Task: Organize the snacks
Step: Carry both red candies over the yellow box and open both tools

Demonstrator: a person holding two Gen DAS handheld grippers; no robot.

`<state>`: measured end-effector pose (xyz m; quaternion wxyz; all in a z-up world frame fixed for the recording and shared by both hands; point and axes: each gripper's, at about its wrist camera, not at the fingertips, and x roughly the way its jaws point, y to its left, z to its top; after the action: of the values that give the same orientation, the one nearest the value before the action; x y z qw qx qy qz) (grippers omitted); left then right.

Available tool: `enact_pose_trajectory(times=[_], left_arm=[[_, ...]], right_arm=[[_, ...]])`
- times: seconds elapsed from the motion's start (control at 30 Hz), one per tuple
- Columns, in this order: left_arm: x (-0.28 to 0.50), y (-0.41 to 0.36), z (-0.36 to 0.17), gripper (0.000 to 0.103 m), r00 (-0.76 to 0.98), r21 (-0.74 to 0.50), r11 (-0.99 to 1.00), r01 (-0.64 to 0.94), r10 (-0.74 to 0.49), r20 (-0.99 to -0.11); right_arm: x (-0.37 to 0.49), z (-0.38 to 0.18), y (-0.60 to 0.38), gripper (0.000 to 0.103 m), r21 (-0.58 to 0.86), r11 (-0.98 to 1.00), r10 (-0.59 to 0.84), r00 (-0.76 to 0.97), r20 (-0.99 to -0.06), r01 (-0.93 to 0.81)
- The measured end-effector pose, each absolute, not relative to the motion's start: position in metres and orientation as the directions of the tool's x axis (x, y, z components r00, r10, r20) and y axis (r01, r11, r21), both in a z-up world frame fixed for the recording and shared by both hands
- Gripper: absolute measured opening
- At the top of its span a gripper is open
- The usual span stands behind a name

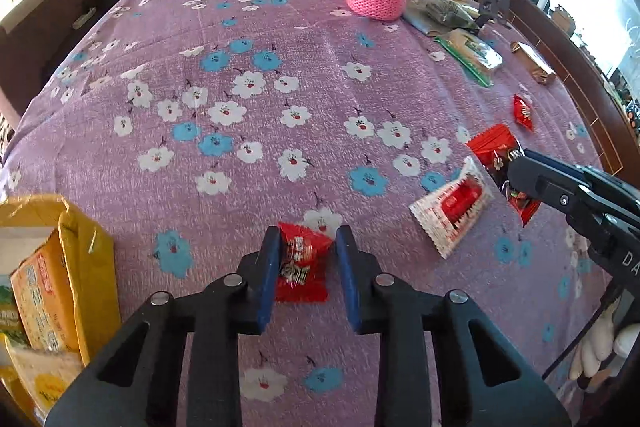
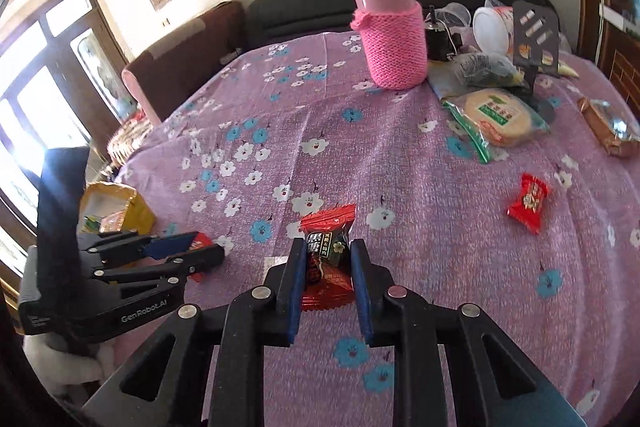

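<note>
My left gripper (image 1: 307,239) is shut on a small red snack packet (image 1: 301,267), held just above the purple flowered tablecloth (image 1: 240,67). My right gripper (image 2: 327,247) is shut on a red-and-black candy packet (image 2: 328,259); the left wrist view shows it at the right (image 1: 500,163). A white-and-red packet (image 1: 452,211) lies under the right gripper. A small red candy (image 2: 528,203) lies to the right. A yellow bag (image 1: 52,291) with snack packs stands at the table's left edge. My left gripper also shows in the right wrist view (image 2: 192,247).
A pink bottle in a knitted sleeve (image 2: 390,31) stands at the back. Near it lie a green-edged biscuit pack (image 2: 496,115), a brown wrapped snack (image 2: 608,127), a dark bag (image 2: 484,67), a white cup (image 2: 492,27) and a black stand (image 2: 534,35). A dark sofa (image 2: 300,15) is behind.
</note>
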<state>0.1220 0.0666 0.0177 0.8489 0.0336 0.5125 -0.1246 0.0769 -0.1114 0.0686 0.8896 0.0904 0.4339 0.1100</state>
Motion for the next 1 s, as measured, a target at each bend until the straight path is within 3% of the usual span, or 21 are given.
enact_pose_trajectory(times=[0.43, 0.57, 0.7, 0.73, 0.77, 0.8, 1.0], left_arm=[[0.082, 0.086, 0.051, 0.022, 0.488, -0.153, 0.96, 0.233, -0.252, -0.836], [0.102, 0.076, 0.035, 0.051, 0.462, -0.185, 0.953, 0.238, -0.279, -0.842], [0.122, 0.066, 0.017, 0.051, 0.466, -0.085, 0.967, 0.241, -0.192, -0.864], [0.124, 0.063, 0.011, 0.045, 0.465, -0.04, 0.968, 0.249, -0.156, -0.871], [0.121, 0.061, 0.012, 0.028, 0.487, -0.009, 0.965, 0.261, -0.14, -0.862], [0.119, 0.061, 0.012, 0.022, 0.481, -0.017, 0.962, 0.272, -0.151, -0.864], [0.107, 0.072, 0.022, 0.018, 0.496, -0.044, 0.968, 0.247, -0.166, -0.853]], right_arm=[[0.033, 0.079, -0.105, 0.023, 0.289, 0.945, 0.321, 0.597, -0.735, -0.153], [0.024, 0.078, -0.107, 0.023, 0.341, 0.929, 0.357, 0.595, -0.72, -0.145], [0.015, 0.074, -0.111, 0.023, 0.366, 0.92, 0.372, 0.596, -0.712, -0.138], [0.015, 0.073, -0.112, 0.023, 0.372, 0.918, 0.376, 0.594, -0.711, -0.136], [0.015, 0.071, -0.113, 0.023, 0.38, 0.915, 0.382, 0.593, -0.709, -0.134], [0.015, 0.07, -0.114, 0.023, 0.386, 0.913, 0.386, 0.591, -0.708, -0.134], [0.013, 0.065, -0.113, 0.023, 0.4, 0.906, 0.399, 0.586, -0.705, -0.136]])
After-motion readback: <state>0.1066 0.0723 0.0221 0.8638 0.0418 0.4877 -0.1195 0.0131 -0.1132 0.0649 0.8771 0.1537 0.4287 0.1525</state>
